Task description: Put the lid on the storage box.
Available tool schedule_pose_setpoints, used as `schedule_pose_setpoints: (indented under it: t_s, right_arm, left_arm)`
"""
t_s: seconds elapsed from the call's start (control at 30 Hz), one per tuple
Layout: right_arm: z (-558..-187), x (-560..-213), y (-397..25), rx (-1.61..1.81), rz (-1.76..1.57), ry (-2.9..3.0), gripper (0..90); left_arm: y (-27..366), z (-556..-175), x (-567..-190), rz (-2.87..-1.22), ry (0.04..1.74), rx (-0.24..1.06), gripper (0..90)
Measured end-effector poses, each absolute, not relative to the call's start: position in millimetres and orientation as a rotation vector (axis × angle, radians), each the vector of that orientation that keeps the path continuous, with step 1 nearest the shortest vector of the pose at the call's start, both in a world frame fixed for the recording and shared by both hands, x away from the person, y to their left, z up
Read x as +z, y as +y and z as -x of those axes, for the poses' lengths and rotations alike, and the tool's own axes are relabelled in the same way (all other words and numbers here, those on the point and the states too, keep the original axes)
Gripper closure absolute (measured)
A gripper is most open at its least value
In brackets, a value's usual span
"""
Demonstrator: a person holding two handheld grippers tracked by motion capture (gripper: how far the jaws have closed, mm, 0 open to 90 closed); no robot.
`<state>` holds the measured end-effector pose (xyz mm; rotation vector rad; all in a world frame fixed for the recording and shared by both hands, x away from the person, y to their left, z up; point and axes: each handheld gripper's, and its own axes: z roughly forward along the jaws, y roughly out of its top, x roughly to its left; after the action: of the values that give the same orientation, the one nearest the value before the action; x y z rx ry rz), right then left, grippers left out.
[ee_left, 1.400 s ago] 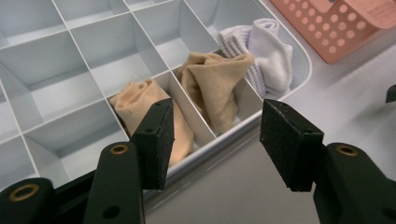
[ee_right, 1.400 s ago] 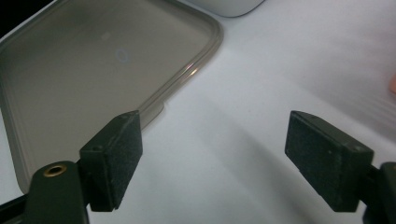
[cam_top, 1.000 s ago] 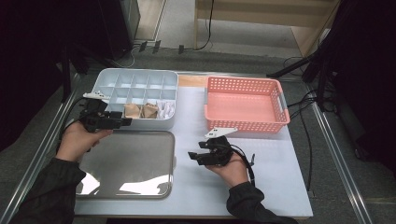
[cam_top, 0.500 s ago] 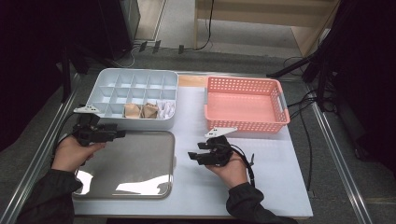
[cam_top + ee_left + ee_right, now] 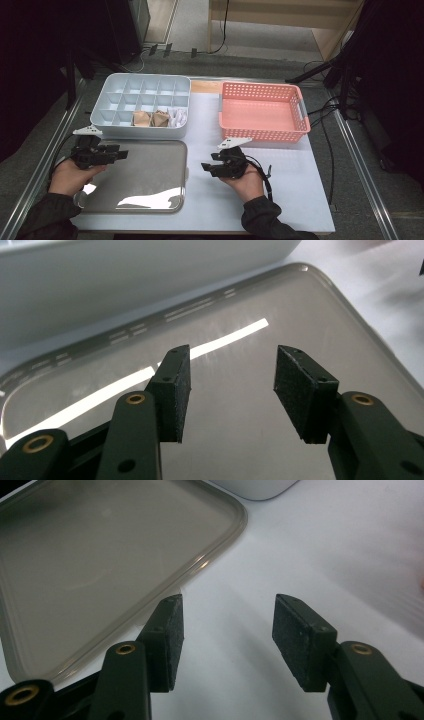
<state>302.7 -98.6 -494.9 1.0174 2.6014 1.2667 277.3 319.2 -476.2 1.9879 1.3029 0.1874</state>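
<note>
- While both of your grippers sit low at the near side of the table, neither holds anything: the left gripper (image 5: pixel 118 153) has its jaws well apart over the tray (image 5: pixel 150 200), and the right gripper (image 5: pixel 209 166) has its jaws just as wide over the bare white table (image 5: pixel 295 190).
- In the left gripper view the pads (image 5: pixel 176 390) hang above the tray's (image 5: pixel 240 450) shiny floor with nothing between them; the organizer's wall (image 5: pixel 125 285) stands just beyond the tray's far rim.
- In the right gripper view the pads (image 5: pixel 167 640) frame bare table (image 5: pixel 320 545), with the tray's corner (image 5: pixel 220 535) just to the left of them.
- The things nearest to your work are the folded pieces in the organizer (image 5: pixel 115 82): two tan pieces (image 5: pixel 151 119) and a white piece (image 5: pixel 178 118), side by side in the near row of compartments.
- That row lies straight ahead of your left gripper and a little to its right, just past the tray's far edge; from your right gripper it lies forward and to the left, farther off.
- Your left hand (image 5: pixel 70 176) looks the nearer one, so I judge the reach is its to make: forward over the organizer's near wall, then down into a compartment.
- The pieces run in a line along that wall, so you would come at each from above.
- The pink basket (image 5: pixel 262 111) sits ahead of your right hand (image 5: pixel 247 182), to the right of the organizer and apart from it.
</note>
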Motion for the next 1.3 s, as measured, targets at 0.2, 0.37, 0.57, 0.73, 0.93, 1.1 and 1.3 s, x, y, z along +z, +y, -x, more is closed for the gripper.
schedule_pose_setpoints:
  t_s: [0.2, 0.37, 0.57, 0.73, 0.93, 1.1, 1.3]
  right_arm:
    - [-303, -497, -95, 1.242, -0.997, 2.591, 49.4]
    - [-304, -497, -93, 1.234, -1.016, 2.584, 49.9]
    - [-303, -496, -90, 1.237, -1.016, 2.574, 51.2]
    - [-300, -497, -87, 1.204, -1.043, 2.591, 53.6]
    - [-295, -497, -82, 1.191, -1.047, 2.592, 53.6]
    - [-296, -497, -82, 1.186, -1.051, 2.590, 53.5]
    - [-296, -498, -81, 1.177, -1.059, 2.590, 53.5]
  left_arm:
    - [326, -267, -481, -1.977, 1.334, 0.178, 51.4]
    - [331, -259, -482, -1.969, 1.343, 0.183, 51.8]
    - [344, -253, -484, -1.956, 1.380, 0.195, 53.1]
    - [353, -245, -486, -1.952, 1.414, 0.215, 54.5]
    - [370, -237, -490, -1.931, 1.482, 0.238, 55.0]
    - [383, -233, -494, -1.902, 1.540, 0.242, 55.2]
    - [394, -233, -497, -1.880, 1.593, 0.238, 55.9]
